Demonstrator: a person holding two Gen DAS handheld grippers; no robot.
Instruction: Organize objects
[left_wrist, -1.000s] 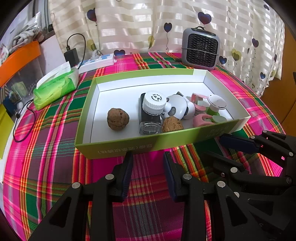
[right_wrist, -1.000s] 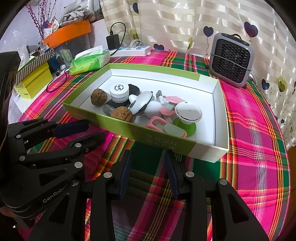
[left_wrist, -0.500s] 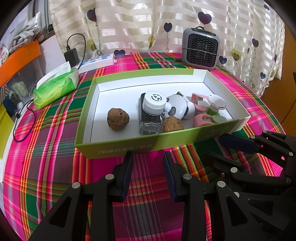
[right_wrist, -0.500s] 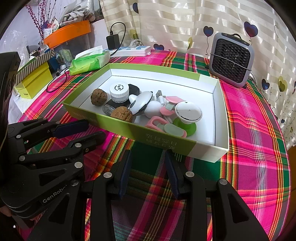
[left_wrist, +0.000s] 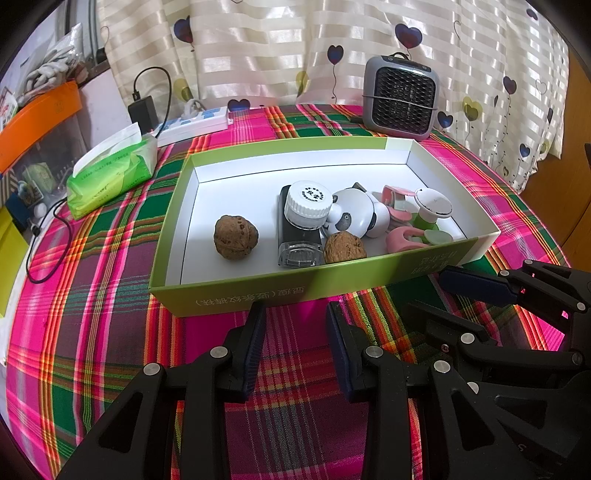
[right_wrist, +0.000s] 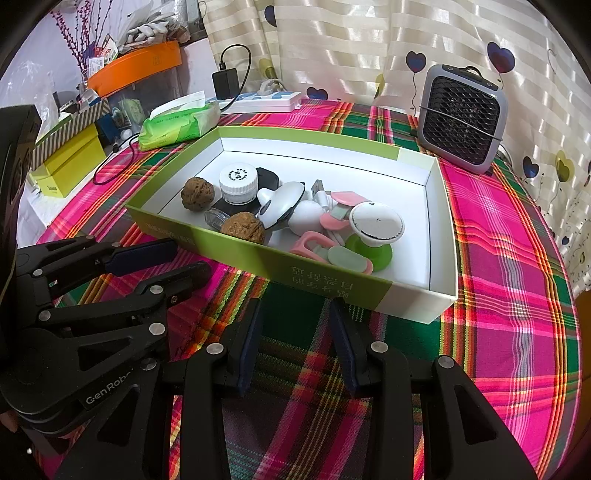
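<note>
Gaping empty, both black tools (left_wrist: 295, 314) (right_wrist: 295, 310) face wrinkled walnuts (left_wrist: 235, 237) in a cardboard tray (left_wrist: 258, 288).

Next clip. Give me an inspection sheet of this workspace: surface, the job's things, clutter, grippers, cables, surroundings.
Surface: plaid tablecloth, pink and green.
Job's things: green box holds two walnuts, white-capped bottle, panda toy, pink and green pieces.
Clutter: tissue pack, small heater.
Grippers: left gripper and right gripper open, empty, short of the box.
Cables: black cable at table's left edge; charger and power strip.
Surroundings: heart-print curtain.
</note>
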